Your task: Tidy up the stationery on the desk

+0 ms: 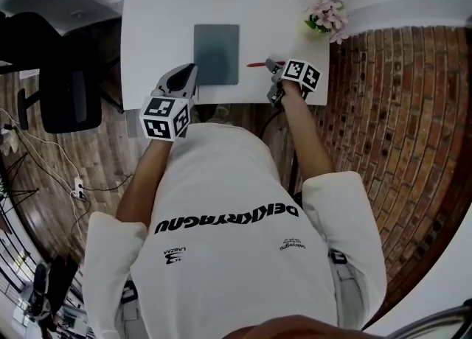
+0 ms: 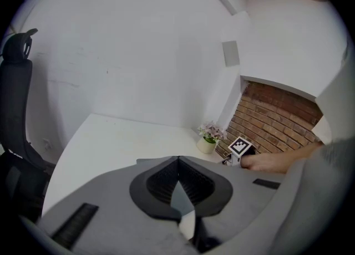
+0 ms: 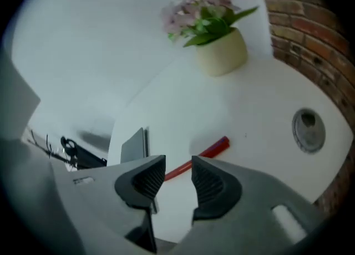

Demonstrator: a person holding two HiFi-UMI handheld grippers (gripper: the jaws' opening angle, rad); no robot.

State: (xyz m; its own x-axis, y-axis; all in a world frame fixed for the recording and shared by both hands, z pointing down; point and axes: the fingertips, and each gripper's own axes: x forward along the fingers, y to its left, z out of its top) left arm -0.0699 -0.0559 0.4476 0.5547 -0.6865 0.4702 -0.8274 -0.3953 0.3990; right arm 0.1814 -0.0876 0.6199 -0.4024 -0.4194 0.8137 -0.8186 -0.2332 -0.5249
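A red pen (image 1: 256,64) lies on the white desk (image 1: 162,28), just right of a flat grey notebook (image 1: 217,54). My right gripper (image 1: 272,67) hangs over the pen's right end, angled down. In the right gripper view its jaws (image 3: 177,166) stand open, and the pen (image 3: 213,149) runs on the desk beyond the gap, untouched. The notebook (image 3: 135,146) shows to the left behind the left finger. My left gripper (image 1: 188,76) is at the desk's near edge, left of the notebook. Its jaws (image 2: 178,161) are shut with nothing between them.
A small pot of pink flowers (image 1: 325,18) (image 3: 219,43) stands at the desk's far right corner. A round cable grommet (image 3: 307,129) is set in the desk near the brick wall (image 1: 383,109). A black office chair (image 1: 63,72) stands left of the desk.
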